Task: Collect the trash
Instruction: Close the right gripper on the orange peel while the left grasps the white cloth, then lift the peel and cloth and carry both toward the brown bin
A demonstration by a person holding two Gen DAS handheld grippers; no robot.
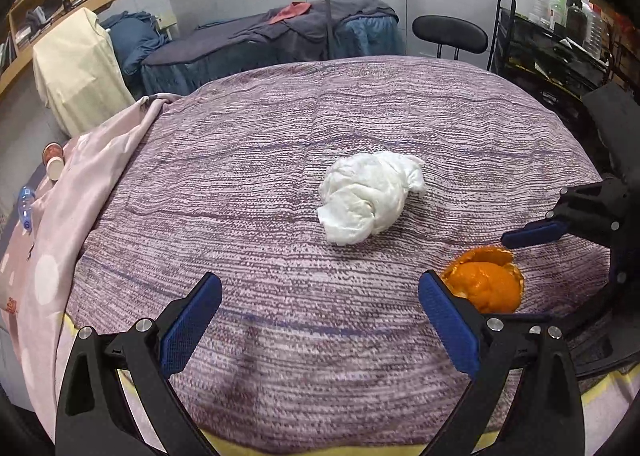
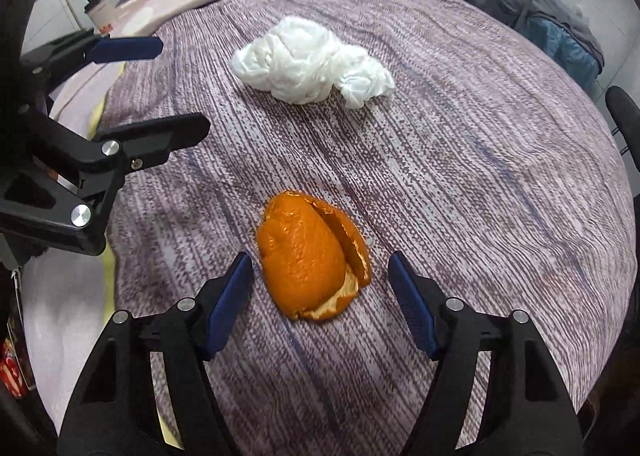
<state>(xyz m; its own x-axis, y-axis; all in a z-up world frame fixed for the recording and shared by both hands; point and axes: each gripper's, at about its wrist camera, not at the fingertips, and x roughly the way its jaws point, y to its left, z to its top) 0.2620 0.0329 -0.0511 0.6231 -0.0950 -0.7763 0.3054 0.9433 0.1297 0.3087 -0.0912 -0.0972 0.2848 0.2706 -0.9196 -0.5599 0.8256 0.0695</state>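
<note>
Nothing collected yet, by the look of it; orange peel (image 2: 312, 260) and crumpled tissue (image 2: 312, 63) both lie on the purple bedspread (image 2: 480, 175), apart; right gripper (image 2: 320, 280) spread wide, straddling the peel w/o touching; left gripper (image 1: 320, 296) released, empty, short of the tissue; no bin seen.

One orange peel (image 2: 312, 262) on purple knit cover (image 2: 460, 159). One crumpled white tissue wad (image 2: 310, 65) farther back on cover. Two grippers over cover: left gripper (image 1: 320, 294), right gripper (image 2: 320, 270). Two paper cups (image 1: 54, 159), one plastic bottle (image 1: 26, 201) beyond cover's left edge.
</note>
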